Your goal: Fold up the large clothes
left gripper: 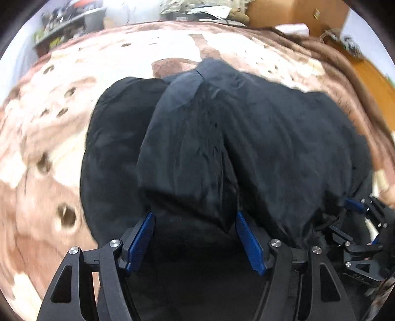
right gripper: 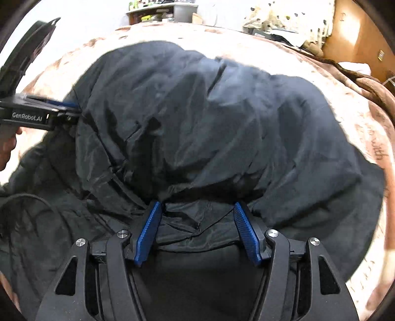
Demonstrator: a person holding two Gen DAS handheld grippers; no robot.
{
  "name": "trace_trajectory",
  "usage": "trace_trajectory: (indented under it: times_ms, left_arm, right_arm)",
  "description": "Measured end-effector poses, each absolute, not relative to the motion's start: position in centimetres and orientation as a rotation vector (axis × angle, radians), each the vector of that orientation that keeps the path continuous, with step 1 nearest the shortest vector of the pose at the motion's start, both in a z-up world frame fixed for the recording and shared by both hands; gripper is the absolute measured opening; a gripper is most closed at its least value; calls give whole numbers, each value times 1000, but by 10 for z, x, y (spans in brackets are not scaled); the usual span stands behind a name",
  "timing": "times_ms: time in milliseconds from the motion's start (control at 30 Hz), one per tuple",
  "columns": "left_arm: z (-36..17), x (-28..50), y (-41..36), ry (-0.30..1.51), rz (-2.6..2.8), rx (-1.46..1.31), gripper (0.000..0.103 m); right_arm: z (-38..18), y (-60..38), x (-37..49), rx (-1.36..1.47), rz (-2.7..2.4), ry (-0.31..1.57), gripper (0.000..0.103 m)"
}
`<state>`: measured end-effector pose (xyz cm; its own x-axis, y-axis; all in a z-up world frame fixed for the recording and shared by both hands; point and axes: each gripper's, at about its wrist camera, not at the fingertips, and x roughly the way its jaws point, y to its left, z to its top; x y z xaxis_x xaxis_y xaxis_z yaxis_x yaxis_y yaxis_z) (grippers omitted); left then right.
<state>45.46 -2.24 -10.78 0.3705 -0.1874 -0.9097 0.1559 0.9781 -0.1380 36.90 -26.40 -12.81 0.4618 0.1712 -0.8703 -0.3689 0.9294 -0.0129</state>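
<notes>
A large black jacket (left gripper: 271,135) of shiny fabric lies bunched on the bed. It fills most of the right wrist view too, jacket (right gripper: 197,111). My left gripper (left gripper: 193,217) points down at its near edge, jaws wide apart. A folded tip of cloth lies between the blue pads (left gripper: 145,229), and they do not press on it. My right gripper (right gripper: 197,207) stands open the same way over a crumpled hem. Each gripper shows in the other's view: the right gripper (left gripper: 358,210) at the jacket's right edge, the left gripper (right gripper: 61,108) at its left edge.
A brown and cream patterned blanket (left gripper: 61,128) covers the bed under the jacket. Cluttered shelves (left gripper: 66,22) and a cardboard box (left gripper: 296,12) stand beyond the far edge. A hand (right gripper: 7,148) holds the left gripper. A black cable (right gripper: 37,197) lies across the cloth.
</notes>
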Motion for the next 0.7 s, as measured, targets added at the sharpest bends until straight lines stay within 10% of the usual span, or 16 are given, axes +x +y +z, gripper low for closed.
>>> trace_trajectory:
  times_ms: [700]
  left_arm:
    - [-13, 236, 120, 1110, -204, -75, 71]
  right_arm:
    - [99, -398, 106, -6, 43, 706, 66]
